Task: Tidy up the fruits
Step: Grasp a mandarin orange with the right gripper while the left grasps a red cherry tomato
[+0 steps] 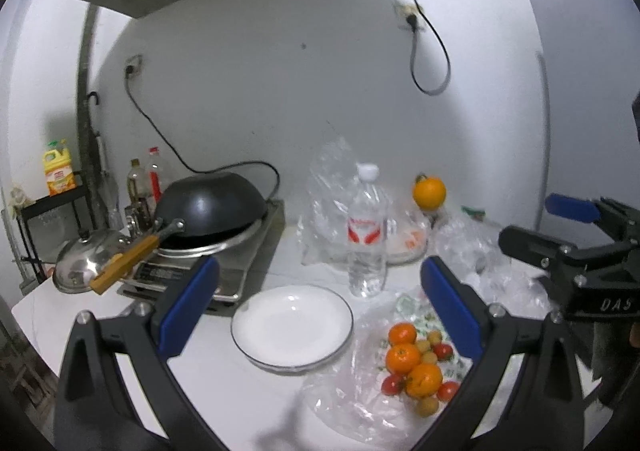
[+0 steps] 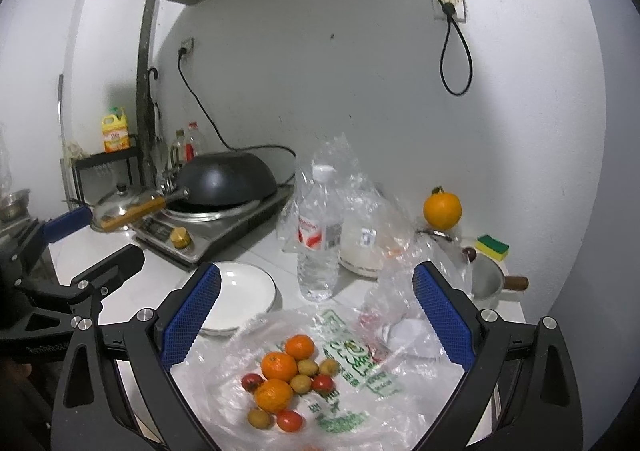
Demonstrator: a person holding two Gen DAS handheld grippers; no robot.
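Orange tangerines (image 2: pixel 279 366) and small red and yellow-brown fruits lie heaped on a green-printed plastic bag (image 2: pixel 352 375) on the counter (image 1: pixel 224 383), at 3 o'clock of the white plate (image 1: pixel 292 325). The left hand-held gripper (image 1: pixel 320 311), fingers spread, holds nothing; so does the right hand-held gripper (image 2: pixel 316 319), embossed "DAS".

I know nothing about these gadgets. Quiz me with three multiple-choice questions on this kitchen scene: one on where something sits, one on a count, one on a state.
1. Where does the white plate sit?
A. left of the fruit pile
B. on the wok
C. behind the bottle

2. How many oranges lie in the fruit pile on the plastic bag?
A. one
B. three
C. six

3. How is the right hand-held gripper?
A. shut on a tomato
B. shut on the bottle
C. open, holding nothing

Answers: 1 A, the plate lies on the counter left of the pile. 2 B, three oranges show among the smaller fruits. 3 C, its blue pads stand wide apart above the pile.
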